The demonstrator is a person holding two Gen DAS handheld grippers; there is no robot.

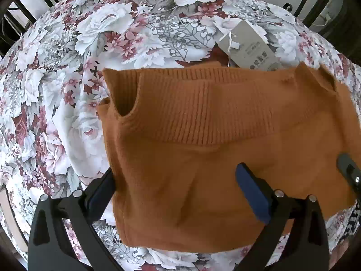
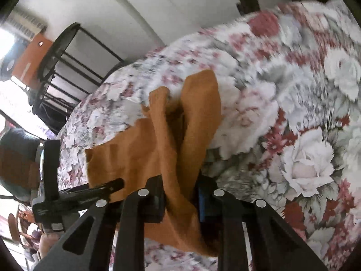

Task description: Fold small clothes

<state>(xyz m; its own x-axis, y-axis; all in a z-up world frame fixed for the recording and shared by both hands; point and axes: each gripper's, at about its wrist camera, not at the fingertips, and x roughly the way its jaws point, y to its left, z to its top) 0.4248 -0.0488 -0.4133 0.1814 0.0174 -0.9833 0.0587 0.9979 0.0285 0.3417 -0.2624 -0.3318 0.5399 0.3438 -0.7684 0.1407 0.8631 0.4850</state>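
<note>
A: Grip first. The right gripper (image 2: 180, 199) is clamped on a bunch of the orange knit top (image 2: 167, 140); in the right wrist view the cloth runs straight out from between its fingers and drapes down to the floral tablecloth (image 2: 293, 103).

B: And the left gripper (image 1: 178, 187)?

A: Spread wide, holding nothing. It points straight down over the near-left part of the garment. One finger sits just off the left edge of the cloth, the blue-padded one (image 1: 252, 194) stands over the knit. Whether the pads touch the fabric I cannot tell.

B: So which hand is nearer the work?

A: Both are at it, at opposite ends. In the left wrist view the right gripper's black finger (image 1: 348, 169) shows at the far right edge of the garment, so the top lies between the two tools.

B: Long axis?

A: Across the left view, left to right, from one gripper to the other. The ribbed collar (image 1: 203, 103) lies on the far side, away from the left gripper, with an armhole notch (image 1: 126, 103) at the far left; the plain hem is the near edge.

B: Anything beyond it?

A: A grey hang tag (image 1: 246, 45) lies on the tablecloth just past the collar, on its string.

B: The coming move, then?

A: My guess: the right side gets carried across toward the left, along that long axis, while the left end stays flat.
</note>
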